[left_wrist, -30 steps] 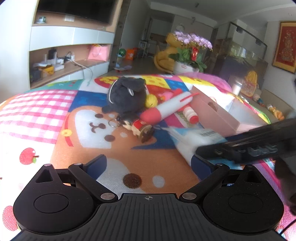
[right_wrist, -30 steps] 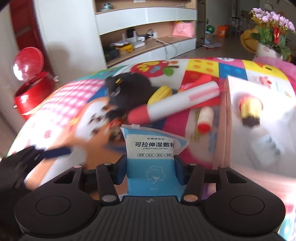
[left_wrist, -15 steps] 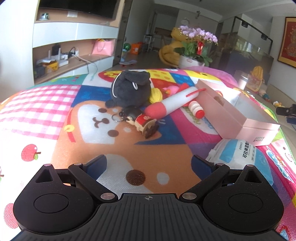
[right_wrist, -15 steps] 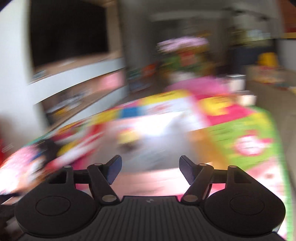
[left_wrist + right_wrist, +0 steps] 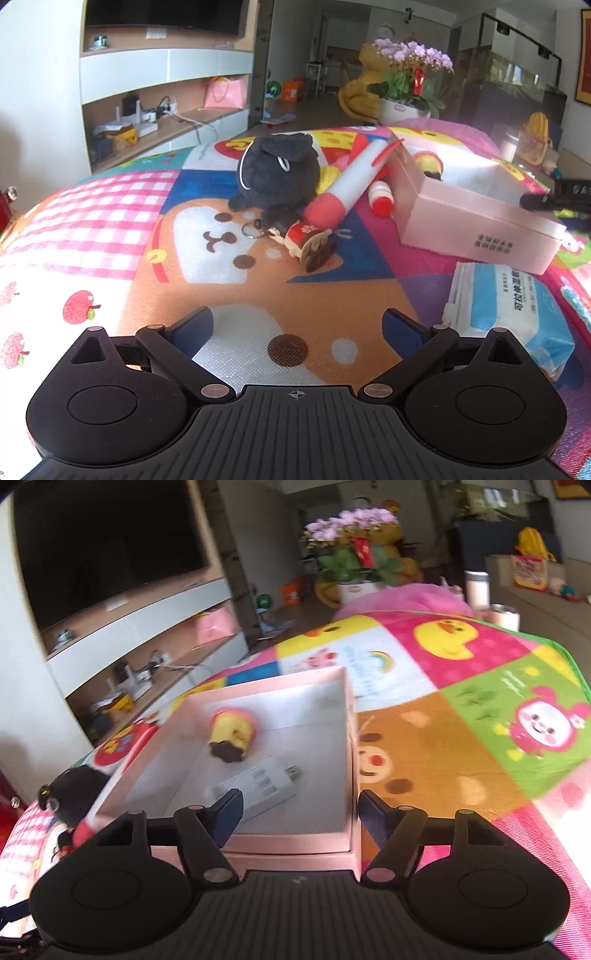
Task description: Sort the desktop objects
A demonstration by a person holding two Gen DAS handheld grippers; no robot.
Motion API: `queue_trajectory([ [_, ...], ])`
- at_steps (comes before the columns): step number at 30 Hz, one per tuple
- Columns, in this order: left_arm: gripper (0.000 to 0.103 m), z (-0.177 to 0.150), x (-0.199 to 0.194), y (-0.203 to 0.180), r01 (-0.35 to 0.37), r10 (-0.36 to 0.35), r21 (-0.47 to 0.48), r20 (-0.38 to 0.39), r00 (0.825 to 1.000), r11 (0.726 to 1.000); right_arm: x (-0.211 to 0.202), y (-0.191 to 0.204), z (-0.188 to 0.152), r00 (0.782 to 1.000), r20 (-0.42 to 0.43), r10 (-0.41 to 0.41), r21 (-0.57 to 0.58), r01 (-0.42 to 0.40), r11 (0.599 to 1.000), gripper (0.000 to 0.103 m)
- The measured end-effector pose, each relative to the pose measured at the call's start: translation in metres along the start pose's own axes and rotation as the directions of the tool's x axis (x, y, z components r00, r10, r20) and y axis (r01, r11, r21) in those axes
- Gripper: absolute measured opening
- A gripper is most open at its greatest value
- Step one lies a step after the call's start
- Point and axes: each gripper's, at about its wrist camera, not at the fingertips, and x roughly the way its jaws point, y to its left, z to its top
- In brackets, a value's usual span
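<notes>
My left gripper (image 5: 297, 325) is open and empty, low over the colourful mat (image 5: 110, 229). Ahead of it lie a black plush (image 5: 277, 173), a big red-and-white marker (image 5: 347, 188), a small red-capped bottle (image 5: 382, 194) and a figurine keychain (image 5: 303, 240). A blue-and-white wipes pack (image 5: 509, 306) lies in front of the pink box (image 5: 469, 221). My right gripper (image 5: 301, 810) is open and empty over the near right corner of the pink box (image 5: 295, 849), its left finger inside, its right finger outside. The box holds a yellow toy (image 5: 232, 734) and a white adapter (image 5: 258, 786).
A flower pot (image 5: 402, 107) and a yellow plush stand beyond the table's far edge. Shelves and a television fill the left wall. To the right of the box the mat (image 5: 480, 716) shows only printed cartoon pictures. The black plush (image 5: 70, 790) sits left of the box.
My right gripper opened and let go of the wipes pack, which now lies on the mat before the box. That gripper swung right over the box. The left gripper barely moved.
</notes>
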Motion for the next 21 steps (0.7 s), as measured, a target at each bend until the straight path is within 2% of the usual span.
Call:
queue_trajectory([
  [3, 0.101, 0.000, 0.001, -0.004, -0.029, 0.029, 0.021, -0.009, 1.000, 0.999, -0.021, 0.025, -0.003, 0.997, 0.075, -0.010, -0.121, 0.019, 0.992, 0.071],
  [5, 0.101, 0.000, 0.002, -0.007, -0.042, 0.043, 0.038, -0.014, 0.999, 0.998, -0.038, 0.036, -0.009, 0.995, 0.075, 0.070, -0.198, -0.054, 0.979, 0.072],
  [7, 0.101, 0.000, 0.003, -0.009, -0.052, 0.053, 0.051, -0.017, 0.998, 0.997, -0.052, 0.044, -0.019, 0.988, 0.037, 0.149, -0.248, -0.136, 0.959, 0.077],
  [9, 0.101, 0.000, 0.003, -0.010, -0.057, 0.058, 0.057, -0.018, 0.998, 0.997, -0.058, 0.052, -0.031, 0.973, -0.042, 0.227, -0.293, -0.229, 0.928, 0.080],
  [11, 0.101, 0.000, 0.003, -0.010, -0.060, 0.061, 0.059, -0.020, 0.998, 0.996, -0.058, 0.060, -0.045, 0.956, -0.113, 0.269, -0.308, -0.291, 0.906, 0.081],
  [13, 0.101, 0.000, 0.003, -0.010, -0.063, 0.064, 0.063, -0.021, 0.998, 0.996, -0.053, 0.067, -0.058, 0.950, -0.152, 0.273, -0.318, -0.308, 0.897, 0.081],
  [16, 0.101, 0.000, 0.004, -0.011, -0.060, 0.062, 0.069, -0.027, 0.998, 0.996, -0.049, 0.069, -0.068, 0.947, -0.156, 0.282, -0.282, -0.316, 0.906, 0.080],
  [21, 0.101, 0.013, 0.011, -0.005, -0.027, 0.028, 0.047, -0.024, 0.999, 0.999, -0.048, 0.068, -0.067, 0.960, -0.128, 0.250, -0.242, -0.275, 0.930, 0.080],
])
